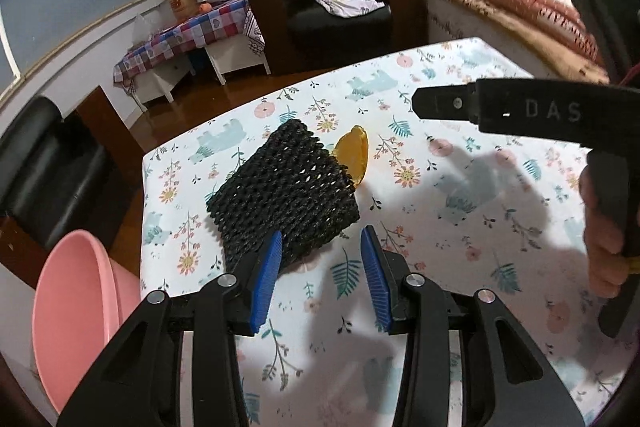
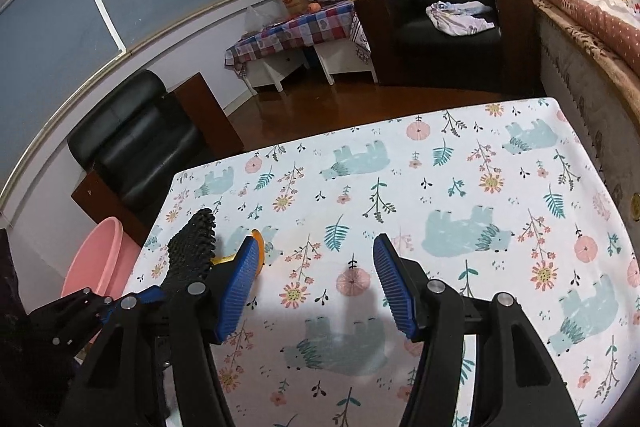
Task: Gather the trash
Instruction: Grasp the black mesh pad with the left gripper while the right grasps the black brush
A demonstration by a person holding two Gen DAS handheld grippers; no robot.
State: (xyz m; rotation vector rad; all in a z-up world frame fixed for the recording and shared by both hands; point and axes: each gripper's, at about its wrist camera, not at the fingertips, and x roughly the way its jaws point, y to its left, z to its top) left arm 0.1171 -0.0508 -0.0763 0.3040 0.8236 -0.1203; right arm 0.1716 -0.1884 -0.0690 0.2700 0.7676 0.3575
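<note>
left gripper (image 1: 320,241) wide, empty | black foam net (image 1: 284,187) just ahead, orange peel (image 1: 354,157) behind it | right gripper (image 2: 316,251) wide, empty | pink bin (image 1: 76,311) far left

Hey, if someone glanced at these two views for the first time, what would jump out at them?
Probably the black woven mesh sleeve lying on the floral bear-print tablecloth, with a piece of orange peel tucked behind it. The open left gripper hangs just before the mesh, and a pink plastic basin sits below the table's left edge.
</note>
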